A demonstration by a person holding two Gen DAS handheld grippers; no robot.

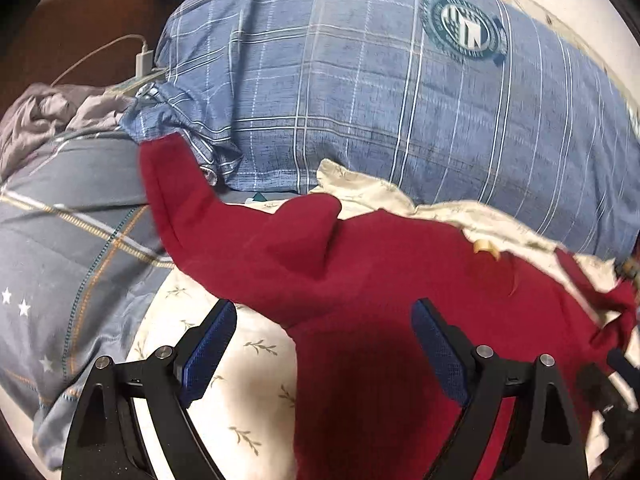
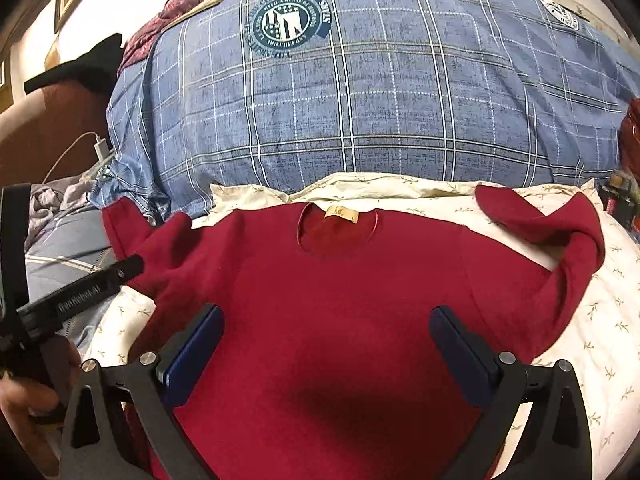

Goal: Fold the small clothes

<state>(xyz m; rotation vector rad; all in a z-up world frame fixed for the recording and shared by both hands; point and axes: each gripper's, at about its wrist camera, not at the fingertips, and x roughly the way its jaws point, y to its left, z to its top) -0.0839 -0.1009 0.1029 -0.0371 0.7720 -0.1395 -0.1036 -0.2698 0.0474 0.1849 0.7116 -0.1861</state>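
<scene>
A small dark red sweater [image 2: 340,280] lies spread flat on a cream leaf-print sheet [image 2: 600,340], neck with a tan label [image 2: 341,215] toward the pillow. Its left sleeve [image 1: 192,208] reaches up and left; its right sleeve [image 2: 560,232] bends back on itself. My right gripper [image 2: 326,340] hovers open over the sweater's chest, nothing between its blue pads. My left gripper [image 1: 324,340] is open above the sweater's left side near the armpit, holding nothing. In the right wrist view the left gripper [image 2: 100,280] shows at the left edge, held by a hand [image 2: 24,408].
A large blue plaid pillow [image 2: 360,100] with a round crest lies just beyond the sweater. A grey-blue quilt [image 1: 60,260] with stars bunches at the left, with grey cloth [image 1: 48,120] behind it. A white charger and cable [image 1: 142,60] sit at the far left.
</scene>
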